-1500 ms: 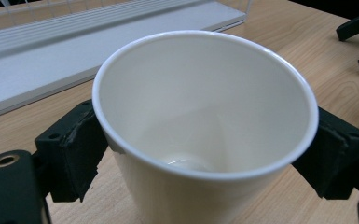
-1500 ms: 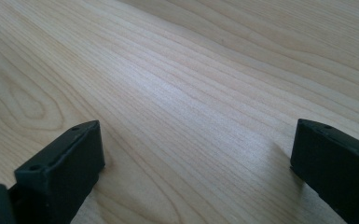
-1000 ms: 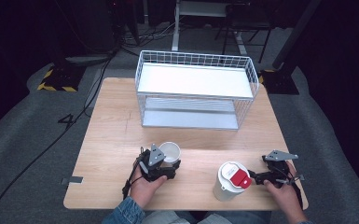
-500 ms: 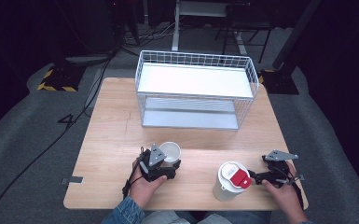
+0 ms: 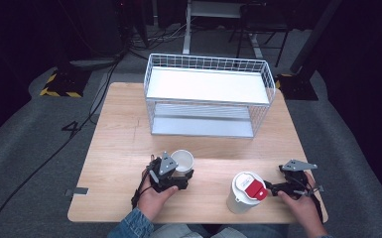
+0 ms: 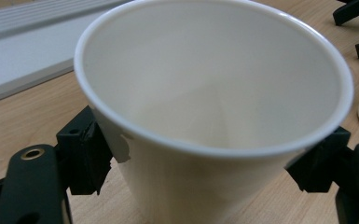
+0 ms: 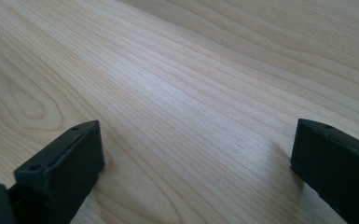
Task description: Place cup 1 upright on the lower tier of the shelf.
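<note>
White paper cup (image 6: 214, 121), upright on the table (image 5: 124, 134) before the wire basket (image 5: 208, 94), is seen unmoved, pinched by the left gripper (image 6: 205, 163); the right gripper (image 7: 196, 177) is spread empty, so lifting is judged pending.

Matt white paper cup (image 6: 214, 116), pale smooth wood-grain table (image 7: 191, 93), white wire rack (image 5: 208, 94), black plastic jaws.

Bright tabletop, dark surroundings, sharp focus
</note>
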Action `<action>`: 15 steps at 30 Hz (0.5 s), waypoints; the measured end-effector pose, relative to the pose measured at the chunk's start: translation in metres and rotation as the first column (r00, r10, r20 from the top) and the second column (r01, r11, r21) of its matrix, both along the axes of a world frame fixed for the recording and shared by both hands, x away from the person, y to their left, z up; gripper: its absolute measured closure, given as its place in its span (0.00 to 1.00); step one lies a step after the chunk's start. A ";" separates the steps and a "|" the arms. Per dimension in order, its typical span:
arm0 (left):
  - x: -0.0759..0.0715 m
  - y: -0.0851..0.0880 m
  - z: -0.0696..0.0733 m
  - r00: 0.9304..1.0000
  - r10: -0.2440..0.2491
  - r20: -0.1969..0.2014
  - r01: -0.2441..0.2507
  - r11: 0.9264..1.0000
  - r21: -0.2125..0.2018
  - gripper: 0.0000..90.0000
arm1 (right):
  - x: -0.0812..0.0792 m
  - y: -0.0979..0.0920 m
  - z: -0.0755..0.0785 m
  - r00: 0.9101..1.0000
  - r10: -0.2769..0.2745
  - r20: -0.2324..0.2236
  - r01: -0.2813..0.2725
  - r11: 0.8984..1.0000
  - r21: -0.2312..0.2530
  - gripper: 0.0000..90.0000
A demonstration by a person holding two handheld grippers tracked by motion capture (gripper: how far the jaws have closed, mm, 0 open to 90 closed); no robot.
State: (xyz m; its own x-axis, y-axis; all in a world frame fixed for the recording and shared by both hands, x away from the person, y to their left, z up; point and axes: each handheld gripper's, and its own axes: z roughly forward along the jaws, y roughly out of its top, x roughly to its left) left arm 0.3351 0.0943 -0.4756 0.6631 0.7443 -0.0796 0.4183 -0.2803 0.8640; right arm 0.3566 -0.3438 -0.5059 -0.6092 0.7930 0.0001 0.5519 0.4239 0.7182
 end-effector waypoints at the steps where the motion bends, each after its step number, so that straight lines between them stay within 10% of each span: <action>1: 0.001 0.000 0.003 1.000 -0.004 0.000 0.004 1.000 0.009 0.24 | 0.000 0.000 0.000 1.000 0.000 0.000 0.000 1.000 0.000 0.03; 15: 0.012 -0.003 0.037 0.999 -0.002 0.040 0.002 1.000 0.005 0.24 | 0.000 0.000 0.000 1.000 -0.001 -0.001 0.001 1.000 0.000 0.03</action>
State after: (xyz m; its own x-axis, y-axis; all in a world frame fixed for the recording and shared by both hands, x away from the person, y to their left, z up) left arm 0.3475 0.0913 -0.4388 0.6669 0.7435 -0.0489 0.3825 -0.2853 0.8788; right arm 0.3566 -0.3438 -0.5059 -0.6086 0.7935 0.0008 0.5527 0.4232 0.7179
